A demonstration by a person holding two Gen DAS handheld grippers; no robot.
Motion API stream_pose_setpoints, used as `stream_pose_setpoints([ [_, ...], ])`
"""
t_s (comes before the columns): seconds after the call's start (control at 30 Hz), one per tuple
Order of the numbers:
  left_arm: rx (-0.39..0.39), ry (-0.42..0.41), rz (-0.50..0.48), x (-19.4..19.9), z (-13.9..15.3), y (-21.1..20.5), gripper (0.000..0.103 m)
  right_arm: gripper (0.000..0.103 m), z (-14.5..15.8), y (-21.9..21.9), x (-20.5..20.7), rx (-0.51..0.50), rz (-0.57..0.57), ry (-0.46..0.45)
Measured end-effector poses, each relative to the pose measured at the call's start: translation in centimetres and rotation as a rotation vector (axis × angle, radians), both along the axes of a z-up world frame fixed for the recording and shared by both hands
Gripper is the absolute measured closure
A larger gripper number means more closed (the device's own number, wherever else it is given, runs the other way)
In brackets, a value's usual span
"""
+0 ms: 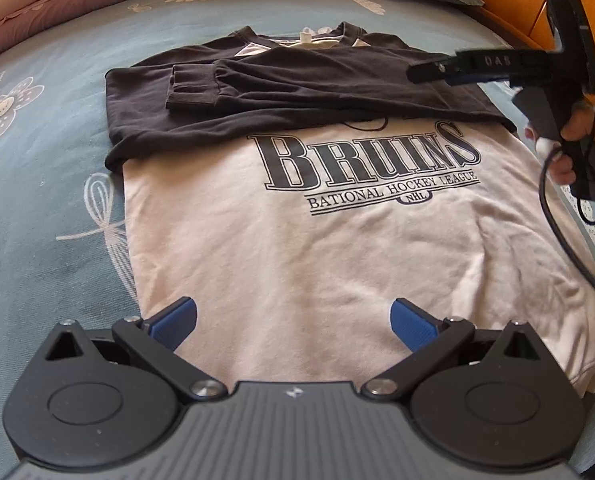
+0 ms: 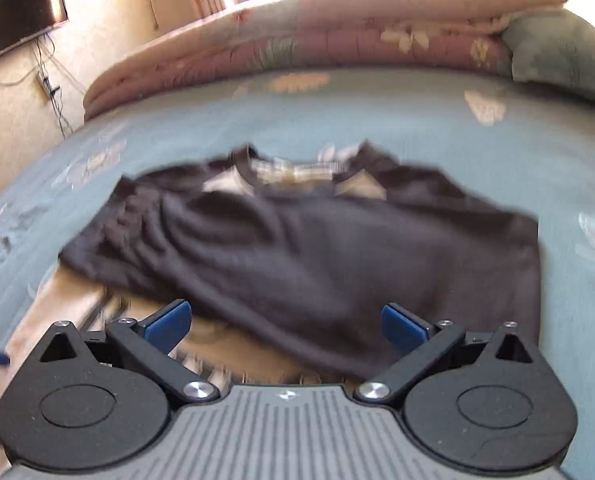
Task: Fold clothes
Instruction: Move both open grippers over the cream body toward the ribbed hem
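A cream sweatshirt (image 1: 297,248) lies flat on the bed (image 1: 37,200), dark sleeves crossed over its chest, collar at twelve o'clock. The left gripper (image 1: 293,320), jaws spread, hovers nearest the hem; the right gripper (image 2: 287,322), also spread, hangs above the sleeves.

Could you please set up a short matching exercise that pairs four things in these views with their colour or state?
Things:
1. sleeves
2. shirt body
3. left gripper
4. bedsheet

Colours or states:
a. blue-green with a flower print
b. open, hovering over the hem
c. dark, folded across the chest
d. cream, with BRUINS printed on it

Pairs: 1-c, 2-d, 3-b, 4-a
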State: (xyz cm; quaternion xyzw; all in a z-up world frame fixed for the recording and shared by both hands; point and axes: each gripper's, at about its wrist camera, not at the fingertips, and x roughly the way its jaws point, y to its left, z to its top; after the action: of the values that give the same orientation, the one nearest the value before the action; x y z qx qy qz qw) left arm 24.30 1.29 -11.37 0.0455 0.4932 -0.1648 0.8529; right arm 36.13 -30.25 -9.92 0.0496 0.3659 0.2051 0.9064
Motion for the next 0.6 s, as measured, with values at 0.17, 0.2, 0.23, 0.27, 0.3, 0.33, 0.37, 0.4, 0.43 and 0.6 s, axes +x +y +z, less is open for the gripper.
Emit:
stream_pose_setpoints([
  [0.17, -0.005, 0.020, 0.011, 0.0, -0.6, 0.4, 0.001, 0.000, -2.8, 1.3, 3.7, 0.124, 0.020, 0.128],
  [0.2, -0.002, 0.021, 0.009, -0.1, -0.6, 0.4, 0.001, 0.000, -3.0, 1.5, 3.3, 0.117, 0.022, 0.107],
  [0.23, 0.001, 0.020, 0.007, -0.2, -0.6, 0.4, 0.001, 0.000, -2.7, 1.7, 2.6, 0.104, 0.023, 0.104],
  [0.27, 0.004, 0.020, 0.004, -0.3, -0.5, 0.4, 0.001, 0.000, -2.2, 1.7, 1.8, 0.101, 0.021, 0.109],
  [0.3, 0.007, 0.014, -0.004, -0.4, -0.4, 0.3, 0.001, 0.000, -1.6, 1.5, 0.9, 0.099, 0.019, 0.107],
  [0.33, 0.012, 0.002, -0.017, -0.7, -0.1, 0.0, 0.001, 0.000, -0.9, 1.3, -0.2, 0.073, 0.015, 0.105],
  [0.37, 0.018, -0.011, -0.030, -1.0, 0.1, -0.2, 0.001, 0.000, -0.3, 1.1, -1.4, 0.039, 0.010, 0.105],
  [0.4, 0.024, -0.031, -0.049, -1.3, 0.4, -0.6, 0.001, 0.000, 0.4, 0.9, -2.5, 0.006, 0.005, 0.104],
  [0.43, 0.027, -0.049, -0.076, -1.7, 0.5, -1.1, 0.001, 0.000, 0.8, 0.7, -3.7, -0.026, 0.005, 0.105],
  [0.6, 0.061, -0.052, -0.191, -4.0, -0.4, -3.6, 0.001, 0.000, -0.4, -0.3, -9.7, -0.115, 0.027, 0.169],
])
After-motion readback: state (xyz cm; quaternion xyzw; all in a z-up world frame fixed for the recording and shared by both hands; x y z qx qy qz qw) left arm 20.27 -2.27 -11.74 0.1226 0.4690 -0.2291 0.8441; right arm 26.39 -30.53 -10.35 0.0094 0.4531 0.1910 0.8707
